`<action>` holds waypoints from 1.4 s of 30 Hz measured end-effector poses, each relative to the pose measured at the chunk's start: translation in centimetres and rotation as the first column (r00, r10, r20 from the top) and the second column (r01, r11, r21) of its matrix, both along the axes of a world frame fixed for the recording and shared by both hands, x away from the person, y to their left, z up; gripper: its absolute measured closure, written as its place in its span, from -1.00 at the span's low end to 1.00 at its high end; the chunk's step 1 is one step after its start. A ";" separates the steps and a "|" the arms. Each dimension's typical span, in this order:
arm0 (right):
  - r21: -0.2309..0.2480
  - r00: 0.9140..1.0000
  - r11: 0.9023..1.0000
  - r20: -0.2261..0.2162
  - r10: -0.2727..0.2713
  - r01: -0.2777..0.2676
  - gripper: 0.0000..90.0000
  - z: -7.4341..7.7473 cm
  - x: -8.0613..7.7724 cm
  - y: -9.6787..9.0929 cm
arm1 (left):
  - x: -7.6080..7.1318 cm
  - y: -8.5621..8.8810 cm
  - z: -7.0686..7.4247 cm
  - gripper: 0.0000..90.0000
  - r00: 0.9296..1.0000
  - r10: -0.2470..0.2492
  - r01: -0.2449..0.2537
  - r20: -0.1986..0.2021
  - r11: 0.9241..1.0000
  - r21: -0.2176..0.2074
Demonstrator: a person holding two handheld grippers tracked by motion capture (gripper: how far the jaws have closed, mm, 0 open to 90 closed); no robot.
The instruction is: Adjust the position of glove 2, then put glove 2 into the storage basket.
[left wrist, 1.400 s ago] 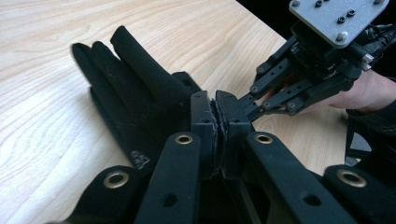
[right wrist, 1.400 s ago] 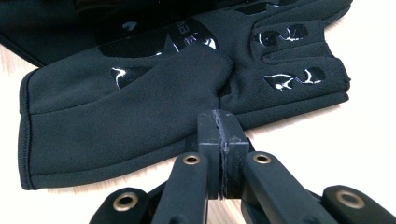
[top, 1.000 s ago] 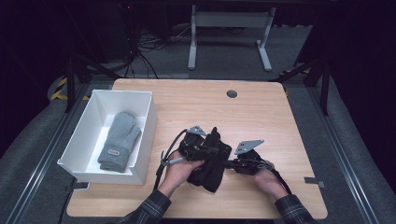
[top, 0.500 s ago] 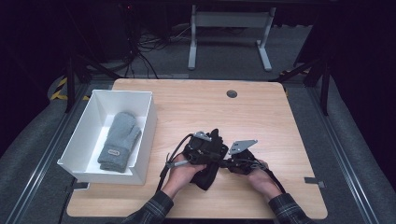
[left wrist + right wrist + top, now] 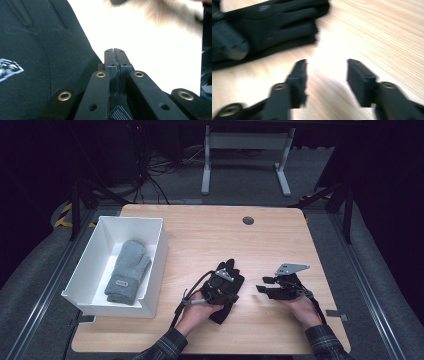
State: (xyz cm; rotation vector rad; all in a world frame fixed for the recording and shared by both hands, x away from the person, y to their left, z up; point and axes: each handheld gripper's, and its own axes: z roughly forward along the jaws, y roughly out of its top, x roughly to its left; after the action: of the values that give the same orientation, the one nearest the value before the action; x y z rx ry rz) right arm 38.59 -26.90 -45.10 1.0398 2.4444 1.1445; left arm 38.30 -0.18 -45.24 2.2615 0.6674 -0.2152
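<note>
Your left gripper (image 5: 226, 281) sat jaws pressed together on the black glove (image 5: 231, 296) mid-table, pinning it; your right gripper (image 5: 264, 285) had just spread empty, letting go.

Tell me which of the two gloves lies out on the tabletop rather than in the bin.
The black glove, fingered and lying on the wooden table under the left gripper. The other, a grey knit mitten, lies inside the white bin.

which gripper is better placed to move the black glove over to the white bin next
Left, probably. The left gripper sits on the black glove, on the white bin's side. The right gripper is open, apart from the glove, nothing between its jaws.
</note>
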 end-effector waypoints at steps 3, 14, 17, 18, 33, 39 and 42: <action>-0.015 0.999 0.999 -0.001 -0.038 0.037 -0.10 -0.4 0.4 -0.8 | -0.3 -0.1 0.1 1.00 1.000 -0.015 0.015 0.007 0.999 0.029; -0.056 0.995 0.994 0.025 -0.096 0.097 -0.30 -1.3 1.1 -1.8 | -0.8 1.9 0.3 1.00 0.999 -0.008 0.004 0.033 0.994 0.105; -0.071 0.995 0.993 0.047 -0.093 0.096 -0.34 -1.5 1.1 -1.9 | -0.9 2.7 0.3 1.00 0.999 0.001 -0.006 0.041 0.992 0.122; -0.082 0.994 0.992 0.059 -0.093 0.098 -0.37 -1.6 1.0 -1.9 | -0.8 3.0 0.4 1.00 0.999 0.002 -0.008 0.046 0.991 0.135; -0.078 0.992 0.991 0.069 -0.104 0.109 -0.47 -1.8 1.1 -2.0 | -0.1 5.1 3.3 0.21 0.988 0.019 -0.040 0.155 0.990 0.134; -0.079 0.992 0.991 0.071 -0.104 0.110 -0.48 -1.8 1.1 -2.0 | 1.6 4.8 3.5 -0.20 0.977 0.016 -0.050 0.212 0.987 0.153; -0.079 0.992 0.991 0.070 -0.104 0.109 -0.48 -1.8 1.1 -2.0 | 2.6 4.6 3.4 -0.35 0.970 0.027 -0.065 0.243 0.986 0.154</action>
State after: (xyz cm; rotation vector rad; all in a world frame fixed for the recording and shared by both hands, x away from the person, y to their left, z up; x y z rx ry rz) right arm 39.74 -28.94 -46.86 1.0762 2.3339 1.0188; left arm 40.90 4.43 -41.89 2.3722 0.6259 0.1396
